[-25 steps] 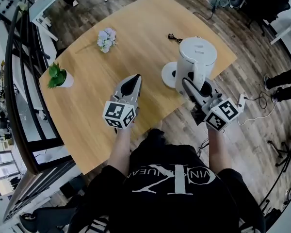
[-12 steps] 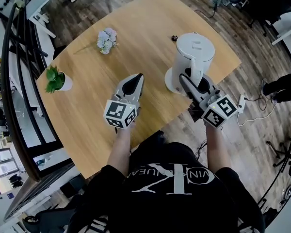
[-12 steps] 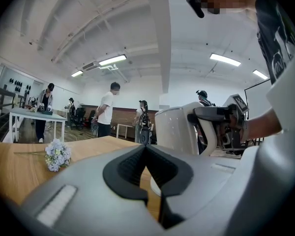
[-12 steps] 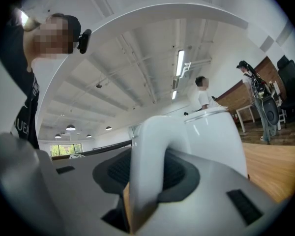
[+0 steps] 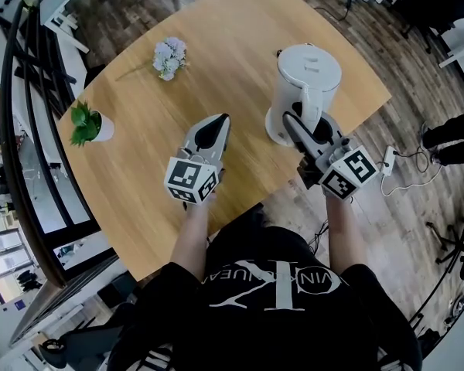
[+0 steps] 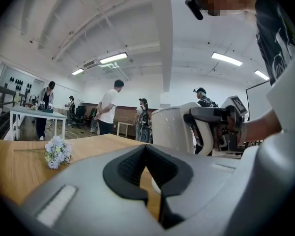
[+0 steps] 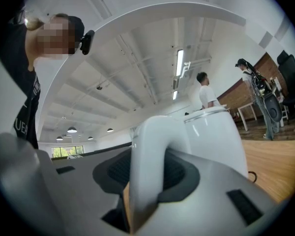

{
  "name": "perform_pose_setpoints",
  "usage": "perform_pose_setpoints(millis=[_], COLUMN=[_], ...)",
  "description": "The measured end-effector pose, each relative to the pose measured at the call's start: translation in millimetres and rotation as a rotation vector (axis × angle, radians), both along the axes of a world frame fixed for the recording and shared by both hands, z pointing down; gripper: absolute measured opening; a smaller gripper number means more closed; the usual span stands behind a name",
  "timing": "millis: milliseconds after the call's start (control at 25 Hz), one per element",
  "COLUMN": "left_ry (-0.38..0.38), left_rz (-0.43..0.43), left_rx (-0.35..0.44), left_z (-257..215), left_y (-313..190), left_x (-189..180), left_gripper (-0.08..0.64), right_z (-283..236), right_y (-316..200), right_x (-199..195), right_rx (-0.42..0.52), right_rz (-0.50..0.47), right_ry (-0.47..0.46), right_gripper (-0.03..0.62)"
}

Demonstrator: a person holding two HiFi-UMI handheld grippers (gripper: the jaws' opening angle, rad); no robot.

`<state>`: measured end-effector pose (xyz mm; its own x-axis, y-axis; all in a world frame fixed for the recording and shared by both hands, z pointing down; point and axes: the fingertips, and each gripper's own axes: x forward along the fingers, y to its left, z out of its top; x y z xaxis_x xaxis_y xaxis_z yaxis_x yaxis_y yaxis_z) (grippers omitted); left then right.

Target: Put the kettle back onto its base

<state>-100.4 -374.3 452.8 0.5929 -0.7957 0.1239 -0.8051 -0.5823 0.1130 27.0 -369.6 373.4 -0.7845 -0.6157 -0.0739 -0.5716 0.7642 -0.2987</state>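
White plastic kettle [image 5: 308,79] stands upright near the right edge of the wooden bench [image 5: 232,37]. My right tongs [image 5: 300,127] are clamped on its curved handle [image 7: 146,166], one pad on either side. I cannot pick out the base under the kettle, nor tell whether it is seated. My left tongs [image 5: 214,127] hang just left of the kettle with the tips together and nothing between them. A small bunch of pale flowers [image 5: 168,57] and a potted plant [image 5: 89,122] sit well apart on the bench's far left.
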Motion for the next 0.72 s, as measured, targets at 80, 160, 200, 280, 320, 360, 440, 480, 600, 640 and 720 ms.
perform_pose_setpoints(millis=[80,160,200,280,320,360,440,480,600,640,720], left_ry=[0.0,0.0,0.001,0.005,0.006,0.006,0.008,0.009,0.015,0.018,0.019], left_rz=[0.001,0.0,-0.001,-0.003,-0.004,-0.005,-0.007,-0.007,-0.011,-0.012,-0.012], left_rx=[-0.004,-0.008,-0.01,-0.013,-0.014,-0.015,-0.017,-0.018,-0.02,-0.021,-0.023], left_z=[2,4,5,5,5,6,6,7,9,10,10], left_y=[0,1,2,4,3,3,2,2,5,5,7], left_x=[2,4,5,6,6,6,6,6,6,6,8], left_gripper=[0.011,0.011,0.011,0.011,0.011,0.011,0.011,0.011,0.011,0.011,0.011], right_z=[1,2,2,2,2,3,5,7,12,14,15], right_y=[-1,-1,-1,0,0,1,4,7,16,18,22], right_x=[0,0,0,-1,-1,-2,-3,-4,-4,-4,-3], right_rx=[0.005,0.008,0.009,0.012,0.014,0.017,0.023,0.025,0.03,0.031,0.035], right_rz=[-0.001,-0.003,-0.005,-0.012,-0.016,-0.02,-0.031,-0.038,-0.056,-0.062,-0.073], right_ry=[-0.006,-0.011,-0.012,-0.013,-0.011,-0.008,0.01,0.022,0.049,0.055,0.067], right_gripper=[0.137,0.137,0.137,0.137,0.137,0.137,0.137,0.137,0.137,0.137,0.137])
